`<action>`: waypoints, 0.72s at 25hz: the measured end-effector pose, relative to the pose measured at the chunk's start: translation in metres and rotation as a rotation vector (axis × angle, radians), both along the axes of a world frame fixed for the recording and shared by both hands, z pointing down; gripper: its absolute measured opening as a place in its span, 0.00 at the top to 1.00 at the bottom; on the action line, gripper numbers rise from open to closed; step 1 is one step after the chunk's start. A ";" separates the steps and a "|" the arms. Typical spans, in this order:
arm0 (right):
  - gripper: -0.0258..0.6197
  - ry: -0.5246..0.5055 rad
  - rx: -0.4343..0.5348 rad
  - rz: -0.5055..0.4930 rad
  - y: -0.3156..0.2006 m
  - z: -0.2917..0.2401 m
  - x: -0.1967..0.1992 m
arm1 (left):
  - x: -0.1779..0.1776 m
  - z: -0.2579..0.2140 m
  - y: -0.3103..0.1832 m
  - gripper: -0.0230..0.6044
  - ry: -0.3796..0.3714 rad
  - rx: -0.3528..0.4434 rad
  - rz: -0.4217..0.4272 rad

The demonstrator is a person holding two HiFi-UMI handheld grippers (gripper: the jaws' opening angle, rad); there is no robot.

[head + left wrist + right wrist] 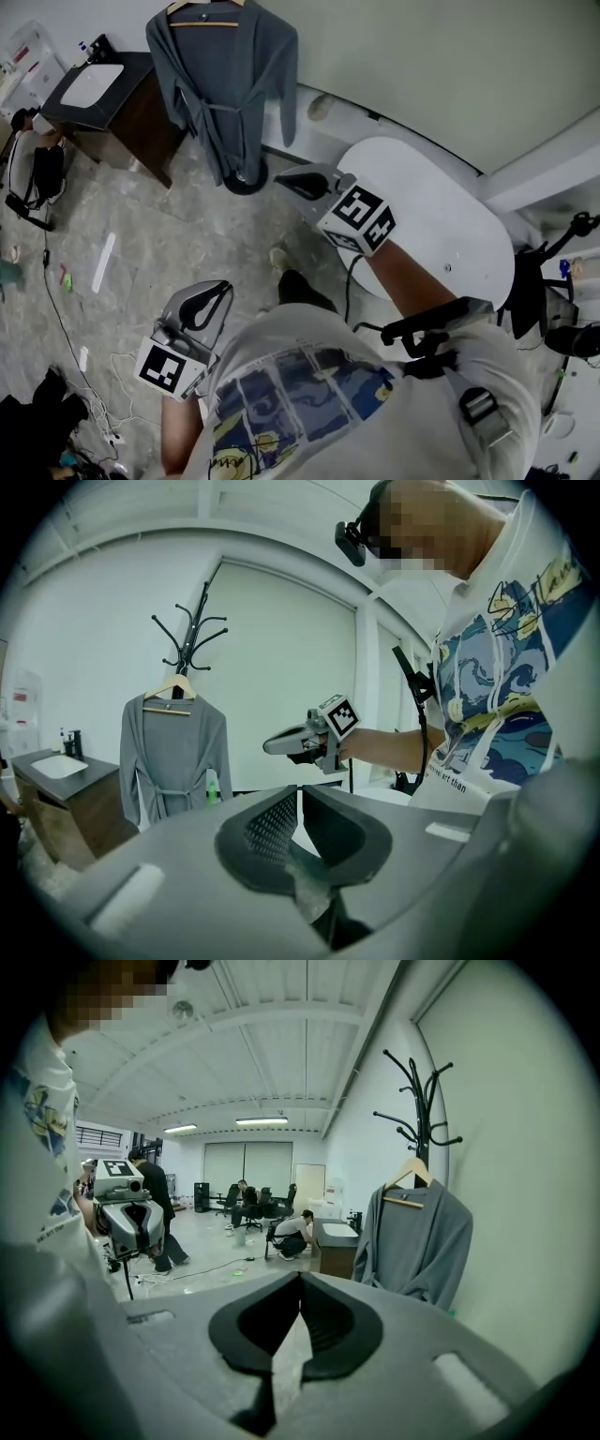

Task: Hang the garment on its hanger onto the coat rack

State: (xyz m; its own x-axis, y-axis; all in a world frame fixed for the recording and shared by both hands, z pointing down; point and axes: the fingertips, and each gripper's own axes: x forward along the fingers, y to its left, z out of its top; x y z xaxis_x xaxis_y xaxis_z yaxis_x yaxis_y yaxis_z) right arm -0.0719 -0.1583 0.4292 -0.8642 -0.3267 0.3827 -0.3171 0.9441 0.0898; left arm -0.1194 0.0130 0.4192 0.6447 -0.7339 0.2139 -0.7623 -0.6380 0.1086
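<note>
A grey robe hangs on a wooden hanger from the black coat rack, close to the wall. The rack's round base shows below the robe's hem. In the right gripper view the robe hangs at the right under the rack's hooks. My right gripper is held out toward the robe, a little short of it, shut with nothing between its jaws. My left gripper sits low and farther back by my body, jaws together and empty.
A dark wooden cabinet with a white top stands left of the rack. A white oval table is at my right. Cables and clutter lie on the floor at the left. Several people are far off in the room.
</note>
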 end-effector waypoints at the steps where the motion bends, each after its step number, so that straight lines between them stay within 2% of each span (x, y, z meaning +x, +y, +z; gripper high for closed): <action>1: 0.95 0.007 -0.001 -0.006 0.009 0.002 0.002 | 0.001 0.001 0.003 0.93 -0.002 0.000 0.003; 7: 0.96 0.026 0.016 -0.048 0.051 -0.001 0.008 | 0.008 0.006 0.014 0.93 0.001 -0.012 0.013; 18: 0.96 0.038 -0.024 -0.127 0.104 0.013 0.000 | 0.014 0.015 0.025 0.93 0.003 -0.035 0.031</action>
